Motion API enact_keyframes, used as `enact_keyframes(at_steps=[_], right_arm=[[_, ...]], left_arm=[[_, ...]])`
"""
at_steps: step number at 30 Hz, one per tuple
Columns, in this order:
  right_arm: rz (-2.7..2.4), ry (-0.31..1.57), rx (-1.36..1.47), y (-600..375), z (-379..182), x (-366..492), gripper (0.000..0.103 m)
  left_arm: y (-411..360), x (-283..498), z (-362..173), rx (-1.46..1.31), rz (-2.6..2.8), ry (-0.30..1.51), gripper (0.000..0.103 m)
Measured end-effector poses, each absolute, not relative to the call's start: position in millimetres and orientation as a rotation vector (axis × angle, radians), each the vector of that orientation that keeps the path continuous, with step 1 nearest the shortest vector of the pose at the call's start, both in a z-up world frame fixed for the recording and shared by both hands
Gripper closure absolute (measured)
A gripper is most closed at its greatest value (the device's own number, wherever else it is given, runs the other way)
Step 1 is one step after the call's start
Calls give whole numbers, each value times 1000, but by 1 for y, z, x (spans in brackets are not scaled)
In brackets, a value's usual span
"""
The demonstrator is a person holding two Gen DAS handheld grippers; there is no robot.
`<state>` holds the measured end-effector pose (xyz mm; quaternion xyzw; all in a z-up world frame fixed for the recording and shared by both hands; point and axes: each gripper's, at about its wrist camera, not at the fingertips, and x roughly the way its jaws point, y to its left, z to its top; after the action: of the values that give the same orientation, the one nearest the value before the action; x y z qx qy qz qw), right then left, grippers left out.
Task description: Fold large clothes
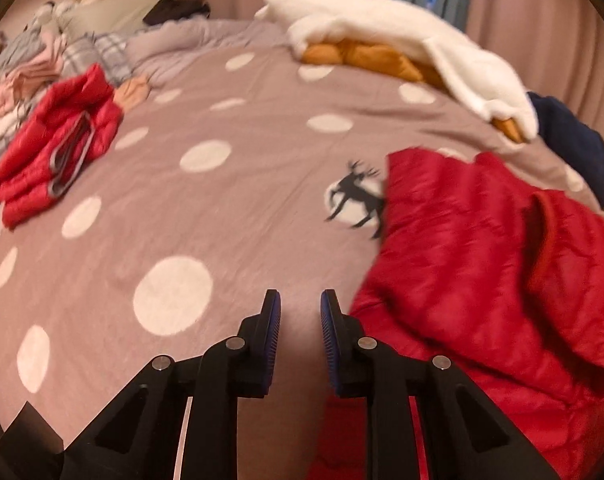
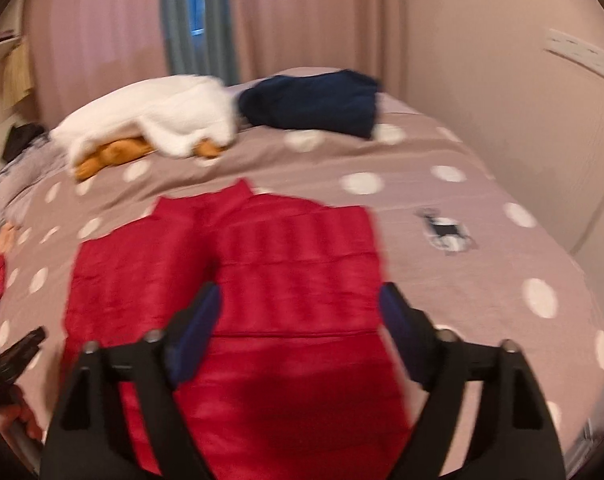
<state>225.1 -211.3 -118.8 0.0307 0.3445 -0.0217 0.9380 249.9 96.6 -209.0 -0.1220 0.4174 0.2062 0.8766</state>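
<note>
A large red down jacket (image 2: 286, 272) lies spread flat on the dotted bed cover (image 2: 482, 280), collar toward the far side. My right gripper (image 2: 300, 308) hovers over its near part, jaws wide open, with nothing pinched. In the left wrist view the same jacket (image 1: 482, 264) lies rumpled to the right. My left gripper (image 1: 300, 304) is just left of the jacket's edge, above bare cover (image 1: 222, 208). Its blue pads stand a narrow gap apart with nothing between them.
A folded red jacket (image 1: 58, 140) lies at the left beside a pile of mixed clothes (image 1: 22, 68). At the far side lie a white fleece (image 2: 154, 120) over an orange garment (image 2: 110, 156) and a navy garment (image 2: 314, 100). A wall (image 2: 522, 100) runs along the bed's right.
</note>
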Motion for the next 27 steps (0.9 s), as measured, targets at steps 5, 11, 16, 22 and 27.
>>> enact_keyframes(at_steps=[5, 11, 16, 22, 27], right_arm=[[116, 772, 12, -149, -147, 235, 4], [190, 821, -152, -94, -180, 239, 6], [68, 849, -88, -126, -195, 258, 75], [4, 799, 155, -186, -177, 258, 77], [-45, 815, 320, -226, -176, 258, 53]], left_arm=[[104, 250, -219, -284, 447, 926, 82], [101, 253, -225, -268, 440, 948, 82], [96, 256, -235, -240, 440, 981, 82], [88, 259, -237, -174, 450, 969, 82], [90, 258, -238, -182, 449, 964, 82]])
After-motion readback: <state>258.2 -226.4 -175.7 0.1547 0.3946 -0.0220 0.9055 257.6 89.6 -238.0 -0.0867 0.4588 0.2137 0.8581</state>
